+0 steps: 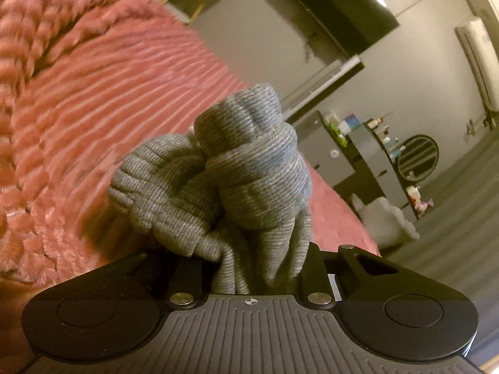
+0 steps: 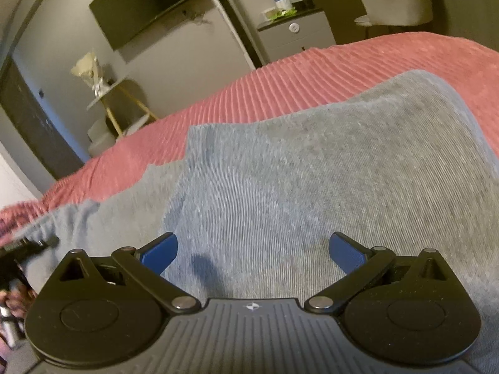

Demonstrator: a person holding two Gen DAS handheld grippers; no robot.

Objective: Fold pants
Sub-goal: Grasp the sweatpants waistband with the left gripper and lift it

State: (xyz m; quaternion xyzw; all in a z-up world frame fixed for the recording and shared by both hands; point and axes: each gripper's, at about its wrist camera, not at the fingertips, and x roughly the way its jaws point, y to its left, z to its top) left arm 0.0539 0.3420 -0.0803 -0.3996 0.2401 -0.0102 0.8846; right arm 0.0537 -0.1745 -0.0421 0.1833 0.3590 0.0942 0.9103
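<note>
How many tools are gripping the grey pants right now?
1. The left tool is shut on a bunched fold of the grey pants. The right tool hovers open above the pants on the pink bedspread.

The left gripper [image 1: 255, 268] has its jaws drawn close together, pinching a bunched fold of the grey pants [image 1: 218, 187] between them; its fingers are almost wholly buried in the cloth, so only the black linkage arms at either side show. It points a little downward and is rolled to one side, the room beyond it leaning. The right gripper [image 2: 252, 249] has its jaws spread wide, its blue pads [image 2: 162, 252] well apart and nothing between them. It tilts downward just above the flat cloth, and whether the pads touch the fabric cannot be told
</note>
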